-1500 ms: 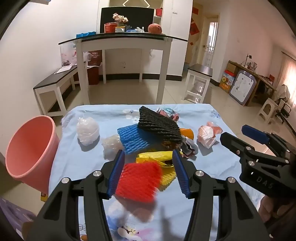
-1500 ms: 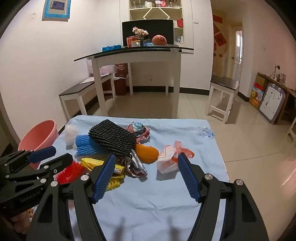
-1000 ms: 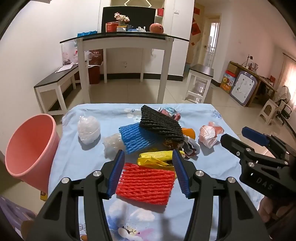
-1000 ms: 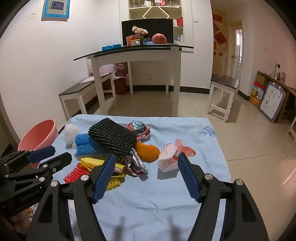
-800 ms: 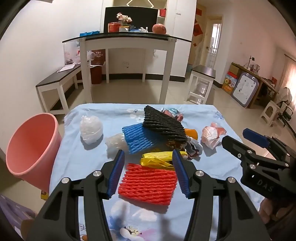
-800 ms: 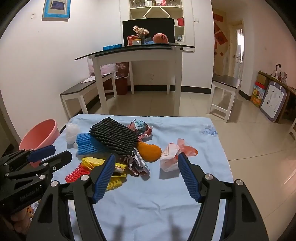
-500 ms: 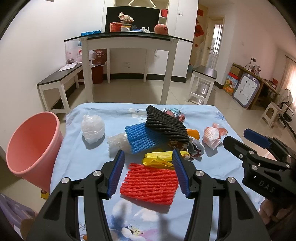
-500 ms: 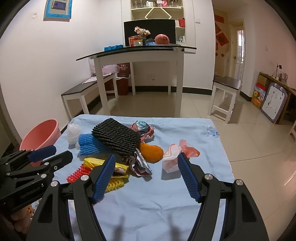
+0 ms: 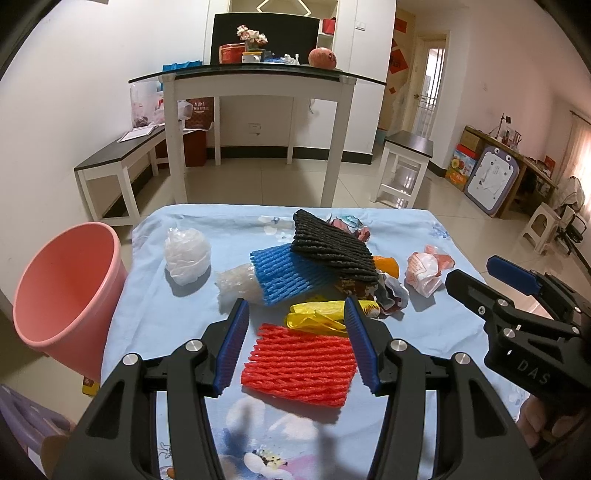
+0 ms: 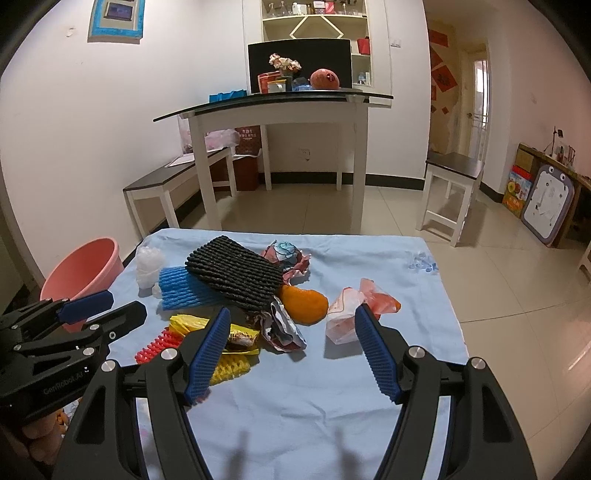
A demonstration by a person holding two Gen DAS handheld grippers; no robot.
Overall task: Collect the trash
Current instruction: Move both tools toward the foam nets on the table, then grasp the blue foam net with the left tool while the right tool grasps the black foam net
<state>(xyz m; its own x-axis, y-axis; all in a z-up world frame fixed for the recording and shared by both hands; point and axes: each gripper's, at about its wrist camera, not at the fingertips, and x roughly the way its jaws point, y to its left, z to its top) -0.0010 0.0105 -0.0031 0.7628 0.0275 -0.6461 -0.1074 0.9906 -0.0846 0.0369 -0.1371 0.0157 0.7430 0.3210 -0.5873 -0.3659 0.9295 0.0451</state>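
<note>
Light blue tablecloth (image 9: 177,314) strewn with trash; red foam net sleeve (image 9: 299,363) flat between spread left gripper (image 9: 295,343) fingers, untouched; right gripper (image 10: 291,350) spread, empty; pink plastic bin (image 9: 66,295) at left

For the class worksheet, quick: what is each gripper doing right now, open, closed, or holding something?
Left gripper: open, holding nothing; the red foam net lies on the table between its fingers.
Right gripper: open, holding nothing.

White walls enclose pale glossy floor tiles (image 10: 406,218). A white-legged, dark glass-topped table (image 10: 280,99) stands against the far wall, a low bench (image 10: 173,177) to its left and a small stool (image 10: 452,166) to its right (shelving (image 10: 314,22) rises behind).
</note>
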